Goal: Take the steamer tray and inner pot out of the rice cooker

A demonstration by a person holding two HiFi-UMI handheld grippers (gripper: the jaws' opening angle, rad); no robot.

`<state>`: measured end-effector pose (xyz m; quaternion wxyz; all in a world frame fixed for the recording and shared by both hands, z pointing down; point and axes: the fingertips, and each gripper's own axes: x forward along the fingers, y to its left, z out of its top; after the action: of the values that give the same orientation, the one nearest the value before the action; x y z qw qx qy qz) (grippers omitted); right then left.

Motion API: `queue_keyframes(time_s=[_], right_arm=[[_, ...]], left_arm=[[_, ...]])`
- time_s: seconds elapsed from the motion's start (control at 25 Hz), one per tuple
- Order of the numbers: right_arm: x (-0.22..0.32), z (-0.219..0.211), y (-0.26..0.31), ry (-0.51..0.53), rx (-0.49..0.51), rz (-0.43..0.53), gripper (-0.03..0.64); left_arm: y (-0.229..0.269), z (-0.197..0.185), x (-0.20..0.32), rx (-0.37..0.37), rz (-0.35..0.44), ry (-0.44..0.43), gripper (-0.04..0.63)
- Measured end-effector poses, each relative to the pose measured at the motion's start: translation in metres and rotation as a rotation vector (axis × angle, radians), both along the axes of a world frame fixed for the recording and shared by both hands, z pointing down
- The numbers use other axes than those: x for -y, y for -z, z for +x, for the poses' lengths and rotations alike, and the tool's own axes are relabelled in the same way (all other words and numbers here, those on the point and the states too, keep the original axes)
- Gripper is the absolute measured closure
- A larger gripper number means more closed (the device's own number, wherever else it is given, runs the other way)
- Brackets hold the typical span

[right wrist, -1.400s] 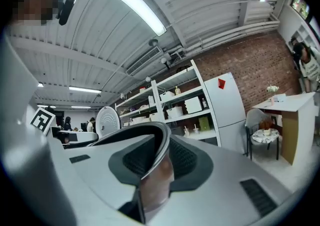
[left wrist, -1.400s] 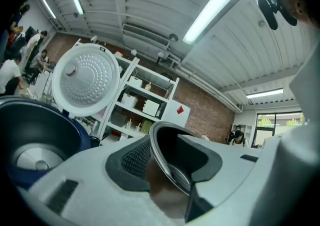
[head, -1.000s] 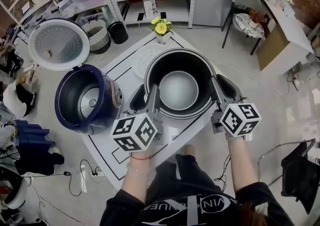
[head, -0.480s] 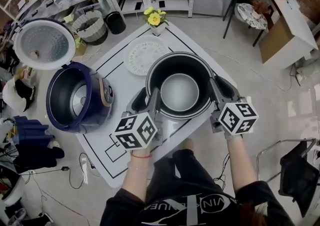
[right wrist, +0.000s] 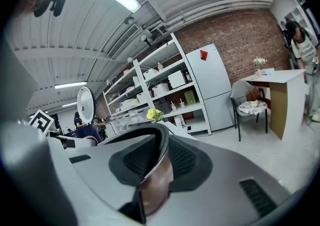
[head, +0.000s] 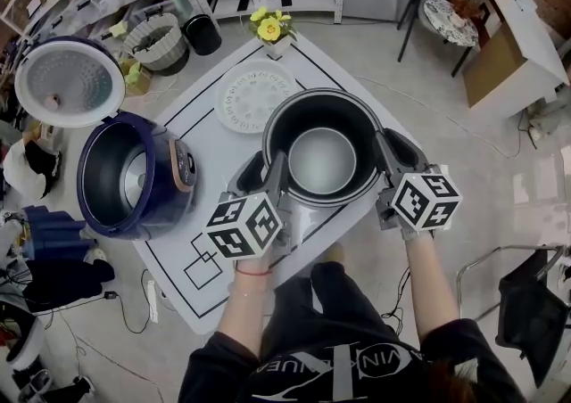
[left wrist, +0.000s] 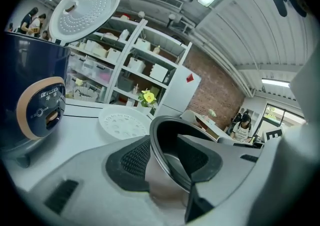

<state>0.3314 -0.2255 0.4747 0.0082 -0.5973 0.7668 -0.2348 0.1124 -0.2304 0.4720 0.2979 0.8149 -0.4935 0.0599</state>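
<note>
Metal inner pot (head: 321,160) rim clamped | left gripper (head: 265,174), right gripper (head: 393,153) just tightened | underside hidden

The white, black-lined surface (head: 219,156) carries a dark blue rice cooker (head: 125,178) at frame left, a perforated white steamer tray (head: 254,98) above centre, and a yellow flower vase (head: 270,31) at its top corner.

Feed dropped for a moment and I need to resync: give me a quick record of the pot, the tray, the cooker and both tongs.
inner pot: out of the cooker, upright, empty, held by its rim over the table; contact with the table unclear
left tongs: clamped on the pot's left rim
right tongs: clamped on the pot's right rim, jaws have just closed a little further
steamer tray: flat on the table, beyond the pot
rice cooker: at the table's left edge, lid up, cavity empty
</note>
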Motion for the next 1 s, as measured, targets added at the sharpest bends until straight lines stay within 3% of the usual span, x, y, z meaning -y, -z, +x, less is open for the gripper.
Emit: queue_keyframes(time_s=[0.44, 0.64, 0.84, 1.0], right_arm=[[0.003, 0.003, -0.002, 0.013, -0.023, -0.006, 0.538], [0.002, 0.001, -0.002, 0.039, -0.054, -0.011, 0.538], [0.000, 0.002, 0.007, 0.035, -0.105, 0.019, 0.538], [-0.002, -0.001, 0.023, 0.034, -0.117, 0.062, 0.538]], left_arm=[[-0.002, 0.003, -0.001, 0.012, 0.000, -0.027, 0.445], [-0.004, 0.002, -0.001, 0.053, 0.039, -0.085, 0.445], [0.000, 0.000, -0.002, 0.033, 0.054, -0.129, 0.449], [0.016, -0.005, -0.002, 0.027, 0.108, -0.135, 0.459]])
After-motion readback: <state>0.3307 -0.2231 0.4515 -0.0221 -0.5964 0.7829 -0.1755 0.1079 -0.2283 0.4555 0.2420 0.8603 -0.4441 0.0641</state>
